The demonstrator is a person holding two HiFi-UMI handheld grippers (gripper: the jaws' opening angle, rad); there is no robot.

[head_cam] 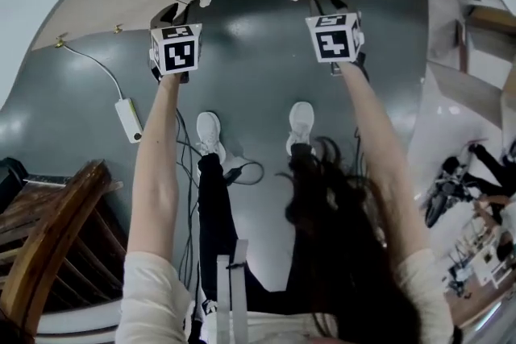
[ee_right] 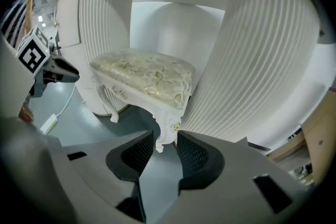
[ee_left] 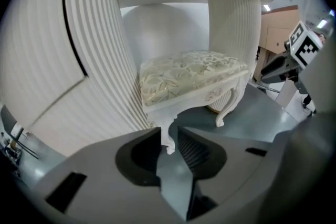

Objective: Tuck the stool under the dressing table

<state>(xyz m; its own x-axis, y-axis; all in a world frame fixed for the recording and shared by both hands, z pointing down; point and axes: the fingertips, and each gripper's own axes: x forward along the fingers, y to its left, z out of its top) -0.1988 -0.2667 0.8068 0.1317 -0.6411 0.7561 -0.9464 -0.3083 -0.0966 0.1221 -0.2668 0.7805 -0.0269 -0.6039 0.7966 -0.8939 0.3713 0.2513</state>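
- Forearms [head_cam: 157, 165] reach down and forward, one toward each front corner of the stool [ee_left: 189, 73], so both sides can be worked evenly.
- Left gripper [ee_left: 168, 130]: the jaws stand partly apart. The foot of one front leg [ee_left: 168, 145] shows in the gap with bare floor beside it, and no pad presses on it. Judged released.
- Right gripper [ee_right: 165, 134]: same condition. The other front leg [ee_right: 160, 141] shows in the gap, unclamped.
- Stool position: it sits in the knee space of the dressing table [ee_left: 89, 34], between the two ribbed pedestals and below the top. Only the front feet reach the table's front line, so the tuck is judged complete or nearly so.
- Floor [head_cam: 258, 60]: smooth grey, a surface likely to let the legs slide.
- White power adapter [head_cam: 129, 119] with its cable lies in front of the table, toward the person's left.
- Wooden chair [head_cam: 48, 230] stands farther out from the table on that same side.
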